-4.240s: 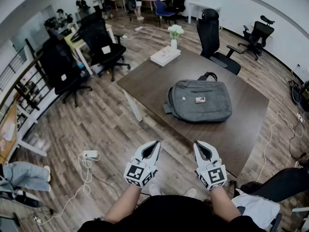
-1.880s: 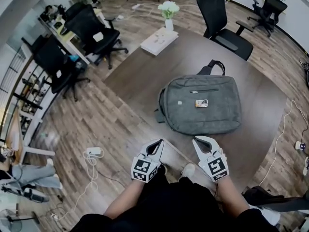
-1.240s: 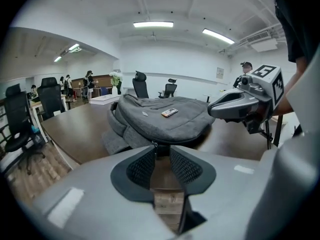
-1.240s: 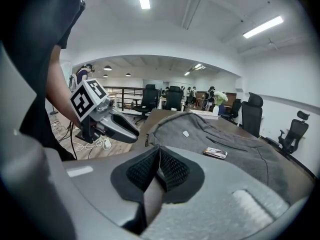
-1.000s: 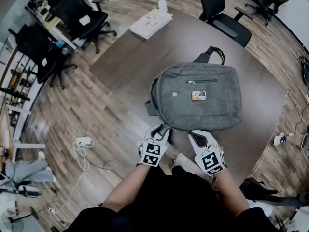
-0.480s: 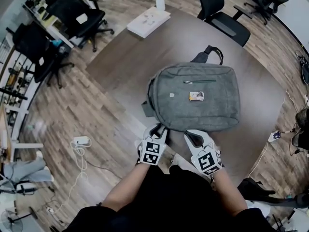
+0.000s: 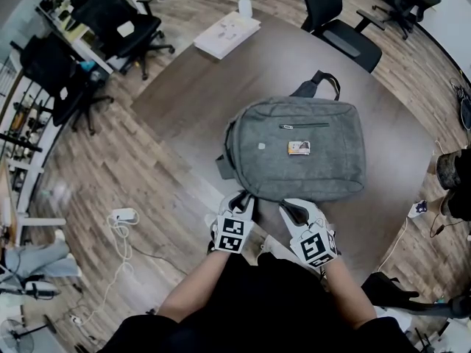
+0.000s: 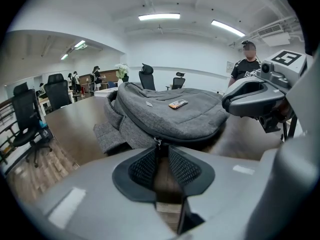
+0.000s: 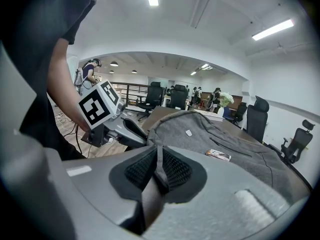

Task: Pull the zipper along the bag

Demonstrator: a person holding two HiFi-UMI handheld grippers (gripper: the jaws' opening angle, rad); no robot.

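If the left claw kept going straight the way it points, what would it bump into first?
Probably the zipper pull, right at the tips of the left claw; its jaws are closing but not yet pinching it. The bag lies just behind.

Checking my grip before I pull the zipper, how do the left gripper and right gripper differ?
The jaws of the left gripper stand apart and are closing, with the zipper pull at their tips. The jaws of the right gripper are nearly together, opening slightly, pads against a grey strip of the bag. The left gripper is at the bag's near left corner; the right gripper sits further right. Both meet the bag's near edge.
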